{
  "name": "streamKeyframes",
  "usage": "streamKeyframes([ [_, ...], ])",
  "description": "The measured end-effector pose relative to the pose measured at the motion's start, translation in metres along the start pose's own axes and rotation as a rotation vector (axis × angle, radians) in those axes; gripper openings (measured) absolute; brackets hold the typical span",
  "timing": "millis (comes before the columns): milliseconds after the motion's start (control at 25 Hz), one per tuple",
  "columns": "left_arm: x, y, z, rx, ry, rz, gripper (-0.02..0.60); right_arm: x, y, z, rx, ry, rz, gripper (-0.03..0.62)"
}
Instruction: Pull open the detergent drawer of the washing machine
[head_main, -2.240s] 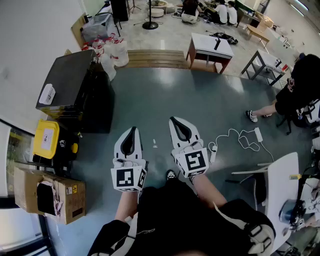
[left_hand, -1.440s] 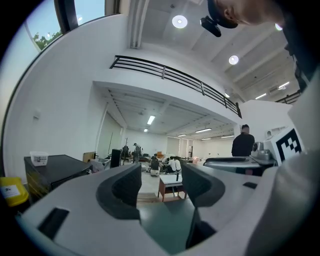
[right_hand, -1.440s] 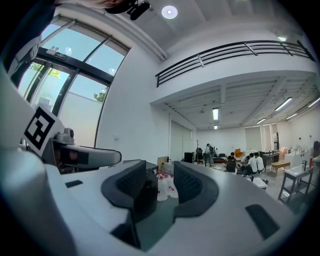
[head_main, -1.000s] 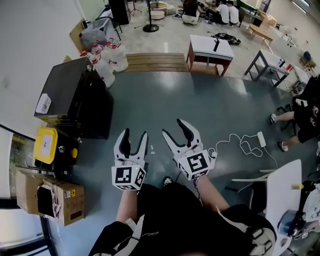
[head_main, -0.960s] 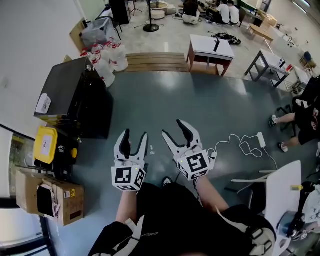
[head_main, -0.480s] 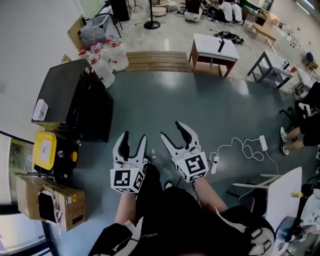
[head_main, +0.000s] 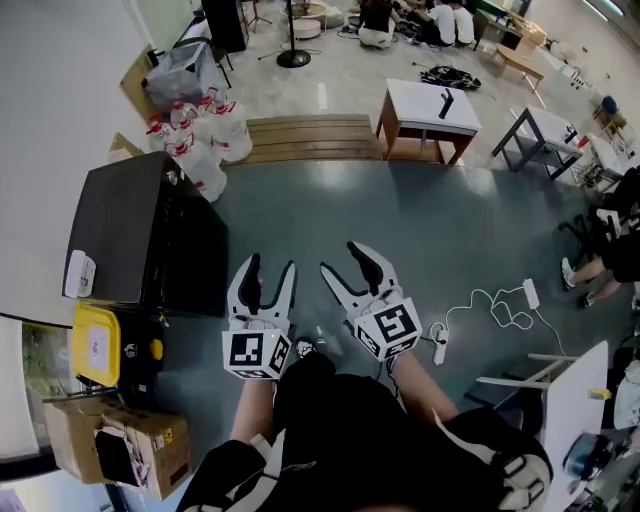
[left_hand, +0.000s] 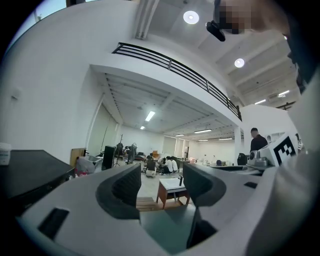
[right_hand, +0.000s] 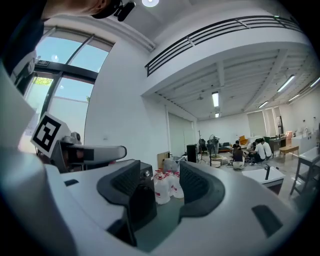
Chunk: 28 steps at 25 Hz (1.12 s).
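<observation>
Well: washing machine (head_main: 130, 230) black, boxy, flat dark top.

Black washing machine (head_main: 135, 235) stands upright beside the white wall (head_main: 50, 120).

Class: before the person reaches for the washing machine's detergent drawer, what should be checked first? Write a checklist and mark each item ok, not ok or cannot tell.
1. Left claw open and empty: ok. Its jaws stand apart with nothing between them.
2. Right claw open and empty: ok. Same state.
3. Machine close to the claws: not ok. It stands off to the left, clear of both.
4. Drawer found: cannot tell. The machine's front is dark and no drawer can be made out.
5. Way to the machine free: ok. The cable lies on the floor to the right, away from the machine.
</observation>
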<state>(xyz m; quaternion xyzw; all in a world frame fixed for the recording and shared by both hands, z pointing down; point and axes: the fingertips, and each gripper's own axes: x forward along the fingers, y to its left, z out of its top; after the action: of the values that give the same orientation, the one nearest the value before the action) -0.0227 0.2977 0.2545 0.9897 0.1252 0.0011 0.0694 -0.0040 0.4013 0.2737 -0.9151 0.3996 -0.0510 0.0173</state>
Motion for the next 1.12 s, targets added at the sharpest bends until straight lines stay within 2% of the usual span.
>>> streamKeyframes([
  [360,0.084,0.07,0.0,-0.017,0.019,-0.067,0.259,0.099,-0.025,0.004,-0.024,0.027,-0.04,0.253],
  [680,0.156,0.124,-0.001,-0.01,0.019,-0.033,0.259,0.182,-0.062,0.017,-0.02,-0.003,-0.002,0.249],
  [800,0.195,0.15,-0.002,-0.019,0.013,0.006,0.259,0.224,-0.087,0.028,-0.023,-0.027,0.039,0.244],
  [1120,0.288,0.217,0.023,0.022,-0.014,0.194,0.259,0.349,-0.14,0.06,-0.036,-0.044,0.257,0.245],
])
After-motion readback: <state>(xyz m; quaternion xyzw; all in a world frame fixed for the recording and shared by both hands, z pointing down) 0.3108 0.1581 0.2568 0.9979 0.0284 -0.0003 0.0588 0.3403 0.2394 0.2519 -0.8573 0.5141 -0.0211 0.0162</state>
